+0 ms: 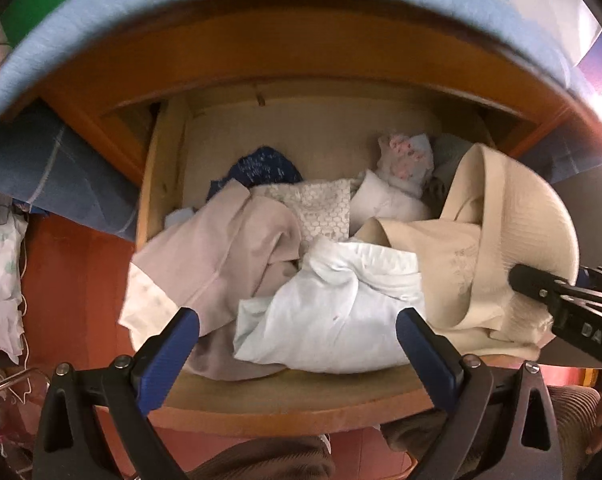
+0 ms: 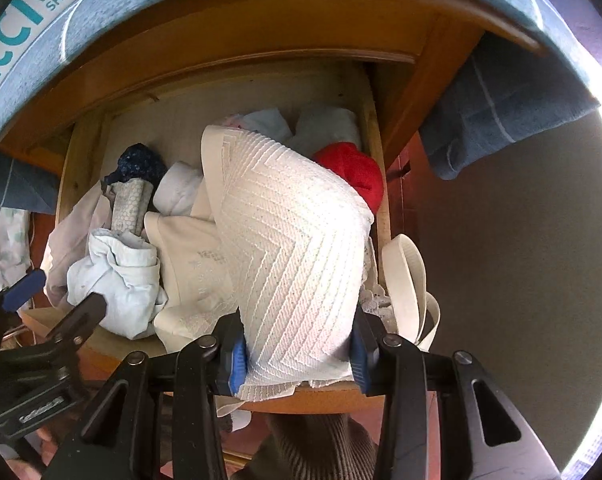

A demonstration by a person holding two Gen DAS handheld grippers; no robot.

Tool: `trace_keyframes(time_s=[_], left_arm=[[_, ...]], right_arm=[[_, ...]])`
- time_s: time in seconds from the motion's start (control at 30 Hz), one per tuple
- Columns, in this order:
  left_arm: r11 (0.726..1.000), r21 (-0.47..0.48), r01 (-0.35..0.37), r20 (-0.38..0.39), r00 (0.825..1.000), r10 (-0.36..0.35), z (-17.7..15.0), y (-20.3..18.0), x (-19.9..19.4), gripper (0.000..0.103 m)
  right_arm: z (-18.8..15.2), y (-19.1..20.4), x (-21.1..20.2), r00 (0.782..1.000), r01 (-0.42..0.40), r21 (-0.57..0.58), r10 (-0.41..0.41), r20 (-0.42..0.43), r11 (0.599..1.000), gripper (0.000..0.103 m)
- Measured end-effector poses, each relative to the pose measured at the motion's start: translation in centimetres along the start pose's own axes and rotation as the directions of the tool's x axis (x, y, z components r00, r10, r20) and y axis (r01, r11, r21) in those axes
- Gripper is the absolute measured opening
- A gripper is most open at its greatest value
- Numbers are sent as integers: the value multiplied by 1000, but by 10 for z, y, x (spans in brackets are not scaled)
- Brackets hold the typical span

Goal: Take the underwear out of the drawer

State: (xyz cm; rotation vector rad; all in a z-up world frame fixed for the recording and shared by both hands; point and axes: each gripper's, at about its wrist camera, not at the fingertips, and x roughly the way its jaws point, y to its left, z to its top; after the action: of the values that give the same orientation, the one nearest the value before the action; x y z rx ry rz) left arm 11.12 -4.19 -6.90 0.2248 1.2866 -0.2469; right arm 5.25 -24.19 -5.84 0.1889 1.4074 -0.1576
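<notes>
The wooden drawer (image 1: 301,404) stands open, full of folded and crumpled underwear. My left gripper (image 1: 299,340) hangs open above the drawer's front, its blue pads on either side of a crumpled white garment (image 1: 333,312) without touching it. My right gripper (image 2: 299,364) is shut on a cream garment with a chevron weave (image 2: 297,256), lifted in an arch over the drawer's right side. In the left wrist view that cream garment (image 1: 517,216) rises at the right, with a right fingertip (image 1: 529,280) against it. The left gripper (image 2: 49,300) shows at the lower left of the right wrist view.
A pinkish-beige garment (image 1: 221,248) drapes over the drawer's left wall. Navy patterned (image 1: 261,168), lace (image 1: 325,208), floral (image 1: 409,156) and red (image 2: 353,172) pieces lie further back. A blue cloth (image 2: 497,108) and a shoe box (image 2: 41,4) sit on the cabinet top. A ribbed trouser leg (image 2: 321,444) is below.
</notes>
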Motion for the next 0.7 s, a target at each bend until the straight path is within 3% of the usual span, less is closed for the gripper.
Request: trace_keyframes(time_s=[0.13, 0.37, 0.5, 0.7], left_arm=[[1000, -17, 9, -40, 999, -10, -2, -1, 17, 101], [993, -78, 83, -65, 994, -89, -4, 6, 32, 101], [984, -87, 152, -77, 984, -159, -5, 6, 35, 68], [989, -54, 136, -59, 989, -139, -4, -1, 32, 58]], right_arm=[[0, -2, -1, 1000, -3, -5, 3, -2, 1000, 37], [1, 2, 1, 1000, -4, -9, 4, -7, 1000, 38], [1, 1, 1, 1000, -16, -6, 16, -10, 1000, 39], [2, 1, 0, 1000, -9, -14, 8, -10, 1000, 39]])
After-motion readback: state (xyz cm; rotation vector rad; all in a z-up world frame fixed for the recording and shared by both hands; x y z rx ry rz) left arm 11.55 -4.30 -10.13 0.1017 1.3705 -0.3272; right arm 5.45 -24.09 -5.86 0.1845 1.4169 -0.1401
